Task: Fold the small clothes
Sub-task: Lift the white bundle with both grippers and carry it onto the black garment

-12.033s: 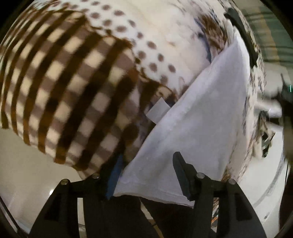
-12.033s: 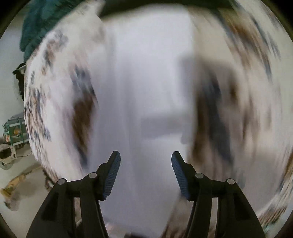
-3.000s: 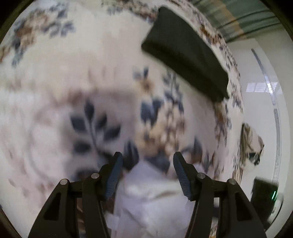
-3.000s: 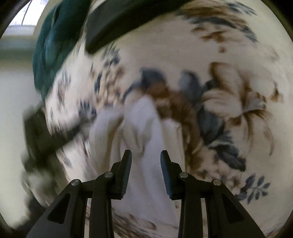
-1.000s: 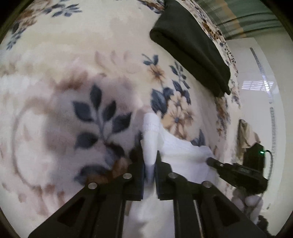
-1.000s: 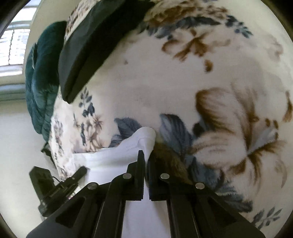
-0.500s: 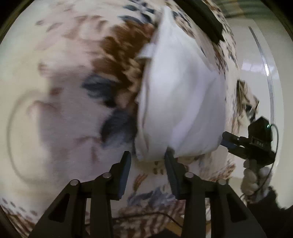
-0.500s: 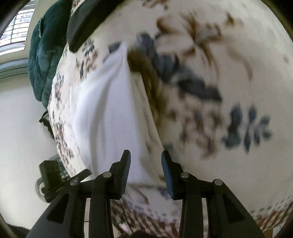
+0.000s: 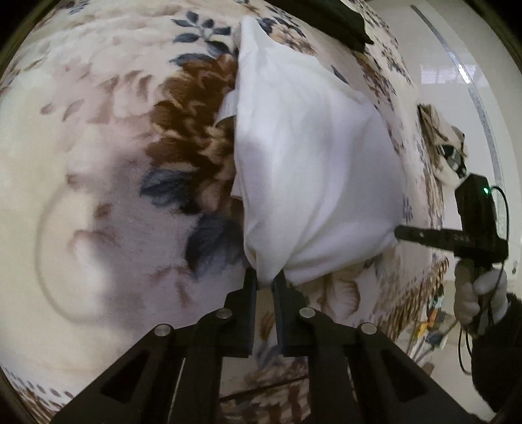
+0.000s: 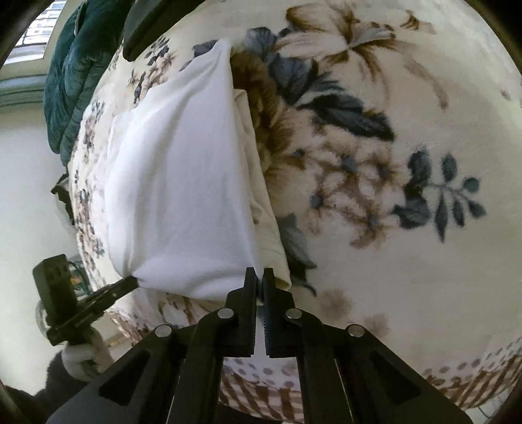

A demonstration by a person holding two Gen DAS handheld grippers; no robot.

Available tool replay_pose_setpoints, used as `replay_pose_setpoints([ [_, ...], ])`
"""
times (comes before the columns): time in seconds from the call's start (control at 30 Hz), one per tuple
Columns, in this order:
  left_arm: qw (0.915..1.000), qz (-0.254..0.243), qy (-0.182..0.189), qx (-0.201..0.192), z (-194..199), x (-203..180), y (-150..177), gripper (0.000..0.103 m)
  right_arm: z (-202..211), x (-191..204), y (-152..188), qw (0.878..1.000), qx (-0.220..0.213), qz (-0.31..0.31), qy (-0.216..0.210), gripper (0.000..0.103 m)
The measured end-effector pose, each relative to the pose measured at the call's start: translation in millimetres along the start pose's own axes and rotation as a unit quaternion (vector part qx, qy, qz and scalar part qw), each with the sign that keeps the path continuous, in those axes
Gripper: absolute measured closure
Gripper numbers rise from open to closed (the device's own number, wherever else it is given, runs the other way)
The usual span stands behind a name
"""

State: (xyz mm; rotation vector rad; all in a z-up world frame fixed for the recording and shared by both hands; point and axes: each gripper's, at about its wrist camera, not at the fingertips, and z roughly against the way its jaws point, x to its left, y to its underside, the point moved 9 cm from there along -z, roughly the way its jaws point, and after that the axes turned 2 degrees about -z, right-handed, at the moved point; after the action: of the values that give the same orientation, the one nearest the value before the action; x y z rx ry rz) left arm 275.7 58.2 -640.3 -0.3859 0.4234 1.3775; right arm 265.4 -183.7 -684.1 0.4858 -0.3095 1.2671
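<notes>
A small white garment [image 9: 313, 169] lies folded on a flowered fleece blanket [image 9: 98, 163]. My left gripper [image 9: 265, 281] is shut on its near left corner. My right gripper [image 10: 260, 277] is shut on the near right corner of the white garment [image 10: 182, 182]. Each gripper shows in the other's view: the right one at the garment's right corner [image 9: 399, 232], the left one at its left corner [image 10: 132, 281]. The near edge is held stretched between them, a little above the blanket [image 10: 407, 130].
A folded black garment [image 9: 329, 18] lies at the far edge of the blanket, also in the right wrist view [image 10: 146, 22]. A dark green quilt [image 10: 70, 75] is heaped beyond it. A crumpled cloth [image 9: 440, 153] lies on the floor to the right.
Half a second ago both grippers were open over the garment's near edge; now both are shut on its near corners. One second ago they held its far edge and carried it toward me.
</notes>
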Motion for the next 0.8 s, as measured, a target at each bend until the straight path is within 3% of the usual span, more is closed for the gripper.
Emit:
replay_pose_setpoints([
  [0.1,0.9991,0.027,0.031,0.014,3.7,5.7,2.5,0.089,-2.9,-5.8,-4.5,1.000,0.013,-0.002,0.010,0.100],
  [0.17,0.9950,0.069,0.071,-0.011,15.6,16.0,-3.5,0.049,-1.7,-10.9,-7.6,0.999,0.023,-0.029,-0.015,0.091],
  [0.23,0.9872,0.109,0.105,-0.050,25.2,25.0,-15.7,0.038,5.9,-15.6,-14.5,0.997,0.020,-0.045,-0.059,0.064],
  [0.27,0.9767,0.143,0.140,-0.078,28.5,31.1,-28.6,0.038,9.5,-18.3,-20.7,0.996,0.011,-0.050,-0.070,0.045],
  [0.3,0.9696,0.159,0.162,-0.090,26.2,33.5,-38.4,0.038,10.5,-19.3,-25.2,0.995,0.008,-0.053,-0.082,0.036],
  [0.37,0.9647,0.167,0.177,-0.100,12.9,33.0,-58.3,0.038,4.9,-20.7,-37.4,0.989,0.014,-0.067,-0.128,0.036],
  [0.5,0.9665,0.143,0.200,-0.073,-23.5,8.0,-90.3,0.038,-20.1,-16.2,-60.8,0.977,0.038,-0.080,-0.196,0.035],
  [0.6,0.9768,0.112,0.174,-0.056,-38.6,-8.8,-103.3,0.040,-34.8,-3.9,-69.2,0.969,0.055,-0.075,-0.228,0.034],
  [0.63,0.9794,0.102,0.165,-0.057,-38.0,-12.0,-105.0,0.048,-40.0,8.9,-70.2,0.967,0.060,-0.061,-0.240,0.034],
  [0.67,0.9831,0.090,0.151,-0.052,-37.9,-15.6,-106.1,0.070,-40.0,8.9,-70.2,0.967,0.060,-0.061,-0.240,0.038],
  [0.73,0.9836,0.083,0.151,-0.053,-31.8,-17.9,-102.7,0.080,-44.6,20.0,-67.4,0.971,0.061,-0.043,-0.228,0.061],
  [0.77,0.9838,0.084,0.149,-0.055,-27.2,-18.1,-101.2,0.082,-46.4,22.7,-66.6,0.974,0.061,-0.034,-0.215,0.078],
  [0.8,0.9840,0.083,0.148,-0.056,-21.8,-19.4,-100.3,0.082,-46.6,23.8,-66.8,0.975,0.059,-0.034,-0.211,0.083],
])
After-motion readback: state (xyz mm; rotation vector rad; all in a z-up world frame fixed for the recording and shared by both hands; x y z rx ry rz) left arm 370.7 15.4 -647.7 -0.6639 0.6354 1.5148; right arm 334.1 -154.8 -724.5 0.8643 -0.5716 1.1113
